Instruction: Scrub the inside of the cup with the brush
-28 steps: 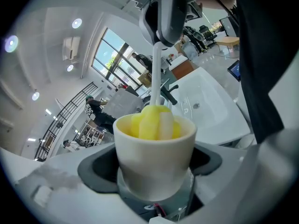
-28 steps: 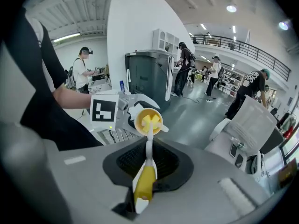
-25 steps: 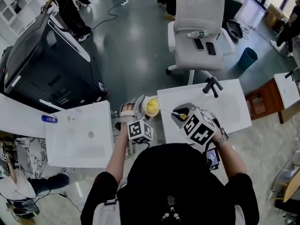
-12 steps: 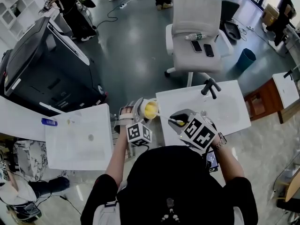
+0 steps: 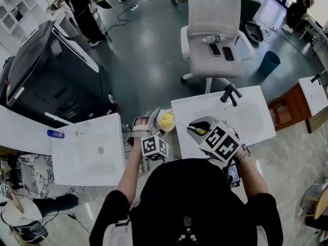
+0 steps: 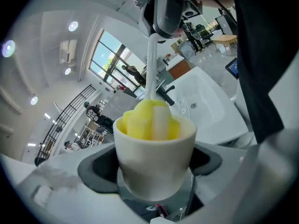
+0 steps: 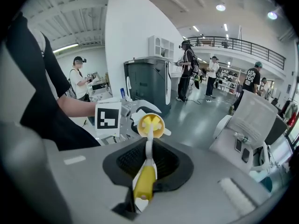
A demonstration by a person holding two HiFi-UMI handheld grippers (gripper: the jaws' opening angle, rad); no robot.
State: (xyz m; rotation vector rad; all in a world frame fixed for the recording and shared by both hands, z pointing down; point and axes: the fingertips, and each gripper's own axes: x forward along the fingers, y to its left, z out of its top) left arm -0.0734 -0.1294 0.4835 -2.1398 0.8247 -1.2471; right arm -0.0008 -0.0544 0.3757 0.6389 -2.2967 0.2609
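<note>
My left gripper [image 5: 154, 123] is shut on a cream cup [image 5: 165, 120] and holds it in the air between two white tables, mouth turned toward the right gripper. In the left gripper view the cup [image 6: 154, 158] fills the jaws, with the brush's yellow sponge head [image 6: 150, 120] pushed inside it. My right gripper [image 5: 199, 127] is shut on the brush's yellow handle [image 7: 144, 182]; its thin white stem [image 7: 149, 149] runs forward to the cup [image 7: 152, 125]. The left gripper's marker cube [image 7: 108, 118] shows beside the cup.
A white table with a sink basin [image 5: 245, 118] and a black faucet [image 5: 230, 93] lies under the right gripper. Another white table [image 5: 87, 150] is at the left. A white chair [image 5: 214, 35] carrying phones and a bottle stands beyond, and a dark cabinet [image 5: 48, 70] at far left.
Both grippers stay almost in place, with only small shifts. The brush head stays inside the cup throughout.
</note>
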